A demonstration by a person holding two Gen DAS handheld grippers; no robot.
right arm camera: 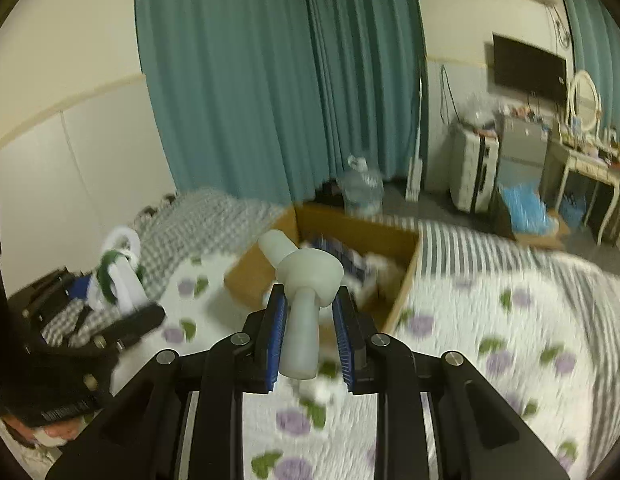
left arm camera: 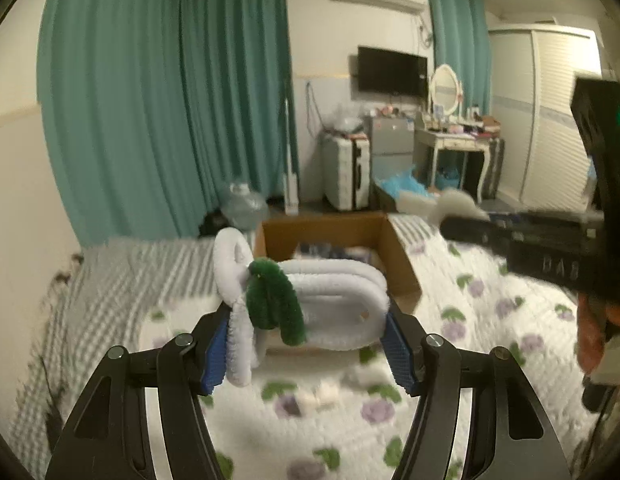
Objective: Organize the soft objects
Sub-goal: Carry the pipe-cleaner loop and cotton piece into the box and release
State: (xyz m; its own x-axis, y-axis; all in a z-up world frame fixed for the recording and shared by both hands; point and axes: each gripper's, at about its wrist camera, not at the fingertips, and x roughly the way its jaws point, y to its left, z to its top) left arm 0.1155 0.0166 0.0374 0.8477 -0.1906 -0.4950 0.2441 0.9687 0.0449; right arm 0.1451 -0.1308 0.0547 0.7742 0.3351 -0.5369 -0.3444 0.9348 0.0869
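Note:
My left gripper (left arm camera: 305,344) is shut on a fuzzy white and green looped toy (left arm camera: 310,300), held above the flowered bedspread (left arm camera: 310,432) in front of an open cardboard box (left arm camera: 402,256). My right gripper (right arm camera: 310,340) is shut on a pale soft rubber toy (right arm camera: 303,292) with a round head, held above the bed near the same box (right arm camera: 406,276). In the right wrist view the left gripper and its looped toy (right arm camera: 117,276) show at the left. In the left wrist view the right gripper's black body (left arm camera: 550,248) enters from the right.
The box holds several blurred items (right arm camera: 342,252). Small white pieces (left arm camera: 322,394) lie on the bedspread below the grippers. A checked blanket (left arm camera: 121,280) covers the bed's left side. Beyond the bed stand a water jug (left arm camera: 245,204), a suitcase (left arm camera: 346,172) and a dressing table (left arm camera: 458,144).

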